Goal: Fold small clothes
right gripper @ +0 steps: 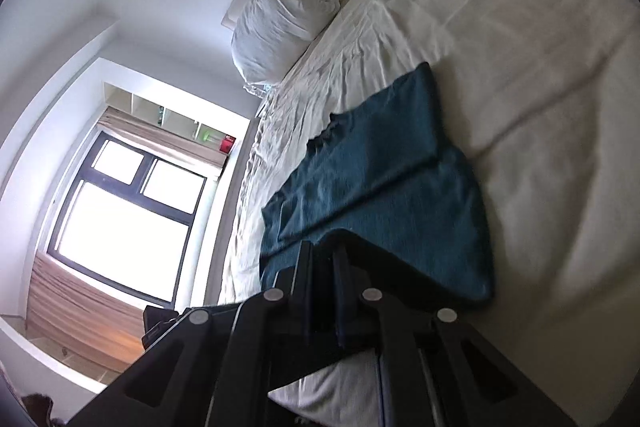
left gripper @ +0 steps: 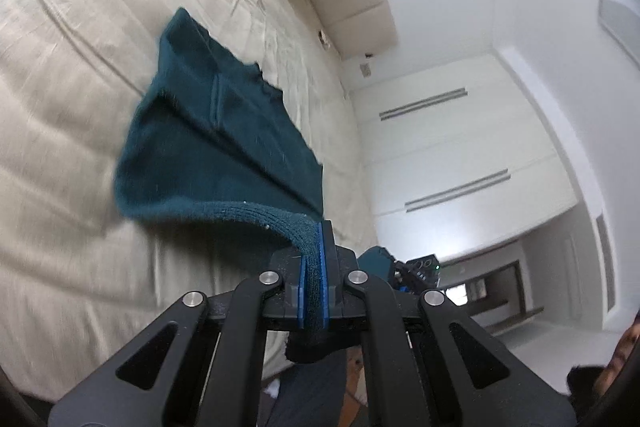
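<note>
Cream bedsheets [left gripper: 80, 107] fill most of what I see, with a white pillow [right gripper: 280, 27] against the headboard and a bright window [right gripper: 128, 203] off to one side. My left gripper [left gripper: 314, 267] is clamped tight on the ribbed hem of a teal garment [left gripper: 208, 131], which stretches ahead of it over the bed. My right gripper [right gripper: 322, 287] pinches the same garment's near edge, jaws nearly closed.
</note>
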`<state>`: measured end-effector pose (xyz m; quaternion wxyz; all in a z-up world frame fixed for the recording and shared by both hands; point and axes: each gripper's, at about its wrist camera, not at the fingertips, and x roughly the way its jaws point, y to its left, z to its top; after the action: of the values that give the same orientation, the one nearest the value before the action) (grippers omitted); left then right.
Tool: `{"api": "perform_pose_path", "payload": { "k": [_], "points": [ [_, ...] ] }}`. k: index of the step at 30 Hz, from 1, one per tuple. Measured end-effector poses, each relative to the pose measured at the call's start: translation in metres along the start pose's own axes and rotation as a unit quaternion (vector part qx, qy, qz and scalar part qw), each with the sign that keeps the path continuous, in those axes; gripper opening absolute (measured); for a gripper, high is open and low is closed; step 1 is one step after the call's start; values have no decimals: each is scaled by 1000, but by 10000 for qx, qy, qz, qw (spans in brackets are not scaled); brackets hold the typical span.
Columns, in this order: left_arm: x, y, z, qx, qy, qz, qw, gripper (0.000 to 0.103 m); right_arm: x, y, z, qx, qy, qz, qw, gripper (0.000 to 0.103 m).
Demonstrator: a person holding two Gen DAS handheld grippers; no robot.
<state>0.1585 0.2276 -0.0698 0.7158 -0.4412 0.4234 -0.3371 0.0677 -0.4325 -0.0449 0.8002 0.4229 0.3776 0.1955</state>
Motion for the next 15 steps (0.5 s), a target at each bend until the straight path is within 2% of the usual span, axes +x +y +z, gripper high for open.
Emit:
{"api": "perform_pose_path", "payload": {
  "k": [8,15],
  "points": [
    [27,35,71,-577,-314,-25,9978,4,46,-15,67,364,-245,-161,9989,10],
    [69,74,145,-988,-485,314,9934,4,96,-31,129,572,-455,-438,9964,10]
  ]
}}
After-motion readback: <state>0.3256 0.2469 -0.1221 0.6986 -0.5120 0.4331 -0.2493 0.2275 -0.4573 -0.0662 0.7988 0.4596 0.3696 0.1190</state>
